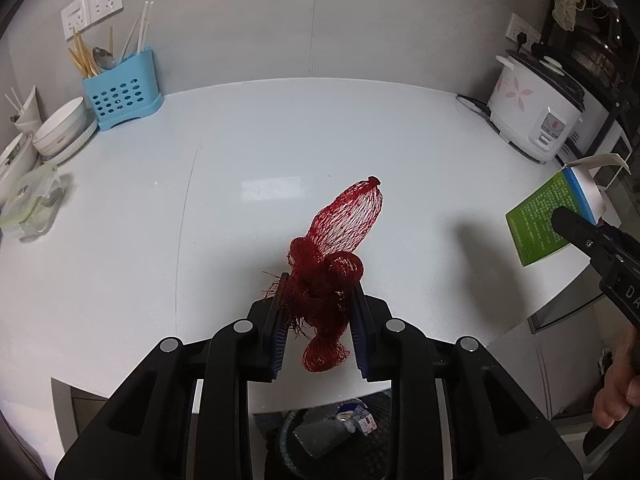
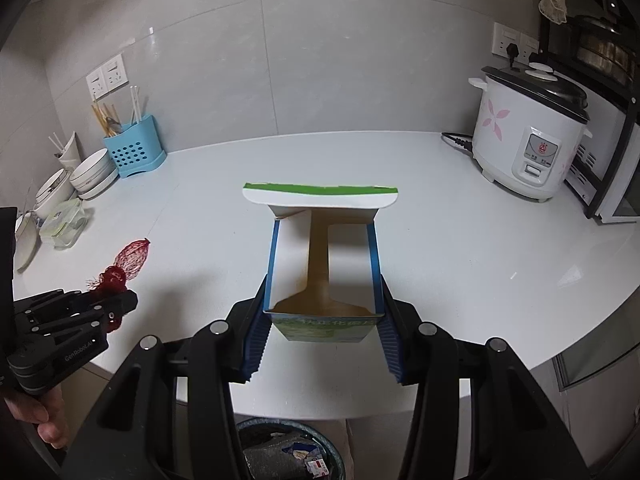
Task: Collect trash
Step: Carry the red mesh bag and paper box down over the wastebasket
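Left gripper (image 1: 320, 292) clamped on crumpled red mesh net bag (image 1: 340, 232), held above white countertop (image 1: 160, 200). Right gripper (image 2: 322, 316) clamped on opened green-and-blue cardboard carton (image 2: 324, 248), flap up. Round dark trash bin (image 2: 288, 452) with scraps sits below counter edge, under both grippers.

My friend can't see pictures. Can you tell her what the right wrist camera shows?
The right gripper holds an open cardboard box over a white counter, with a trash bin below. At left, the left gripper holds a red mesh bag.
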Action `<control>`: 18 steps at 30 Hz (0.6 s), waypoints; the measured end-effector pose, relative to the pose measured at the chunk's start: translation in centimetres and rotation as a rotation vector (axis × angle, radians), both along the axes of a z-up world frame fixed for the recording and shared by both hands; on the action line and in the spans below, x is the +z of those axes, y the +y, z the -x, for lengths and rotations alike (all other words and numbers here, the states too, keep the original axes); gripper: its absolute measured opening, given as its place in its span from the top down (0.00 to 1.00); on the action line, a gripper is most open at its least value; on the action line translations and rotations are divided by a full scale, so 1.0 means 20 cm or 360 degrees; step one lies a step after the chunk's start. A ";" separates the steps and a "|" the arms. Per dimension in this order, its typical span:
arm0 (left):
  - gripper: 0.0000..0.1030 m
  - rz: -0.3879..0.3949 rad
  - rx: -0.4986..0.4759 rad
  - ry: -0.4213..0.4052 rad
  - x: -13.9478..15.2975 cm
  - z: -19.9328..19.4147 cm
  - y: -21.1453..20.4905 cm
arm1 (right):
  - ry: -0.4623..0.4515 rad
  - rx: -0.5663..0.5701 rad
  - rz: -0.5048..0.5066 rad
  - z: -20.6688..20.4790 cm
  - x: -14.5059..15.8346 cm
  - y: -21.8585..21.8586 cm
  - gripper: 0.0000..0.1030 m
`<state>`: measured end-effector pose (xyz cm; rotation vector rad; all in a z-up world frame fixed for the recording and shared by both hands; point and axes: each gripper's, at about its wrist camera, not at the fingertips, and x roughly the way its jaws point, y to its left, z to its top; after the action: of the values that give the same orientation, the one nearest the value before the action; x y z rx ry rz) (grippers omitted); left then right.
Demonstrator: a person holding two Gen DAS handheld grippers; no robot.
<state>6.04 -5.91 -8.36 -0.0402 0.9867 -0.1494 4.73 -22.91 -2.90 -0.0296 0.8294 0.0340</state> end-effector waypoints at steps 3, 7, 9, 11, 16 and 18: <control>0.75 0.0012 -0.0024 -0.0009 0.00 0.08 -0.04 | -0.0003 0.0009 -0.0007 0.08 0.00 -0.01 0.56; 0.75 -0.0008 -0.0081 -0.0016 -0.01 0.19 -0.11 | 0.0001 0.0035 -0.0032 0.19 -0.01 -0.02 0.56; 0.75 -0.0007 -0.0104 -0.0009 -0.03 0.25 -0.13 | -0.0003 0.0051 -0.0039 0.25 -0.01 -0.02 0.56; 0.75 0.0000 -0.0119 -0.0002 -0.04 0.31 -0.14 | -0.0012 0.0067 -0.0043 0.30 -0.01 -0.02 0.56; 0.75 -0.0009 -0.0165 0.0042 -0.10 0.47 -0.17 | -0.0019 0.0115 -0.0024 0.42 -0.04 -0.02 0.56; 0.75 -0.0005 -0.0174 0.0061 -0.13 0.52 -0.17 | -0.0012 0.0128 -0.0024 0.45 -0.06 -0.02 0.56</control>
<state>-4.38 -9.39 -10.90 0.0140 1.0280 -0.2484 -4.25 -23.35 -4.08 -0.0492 0.8201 0.1160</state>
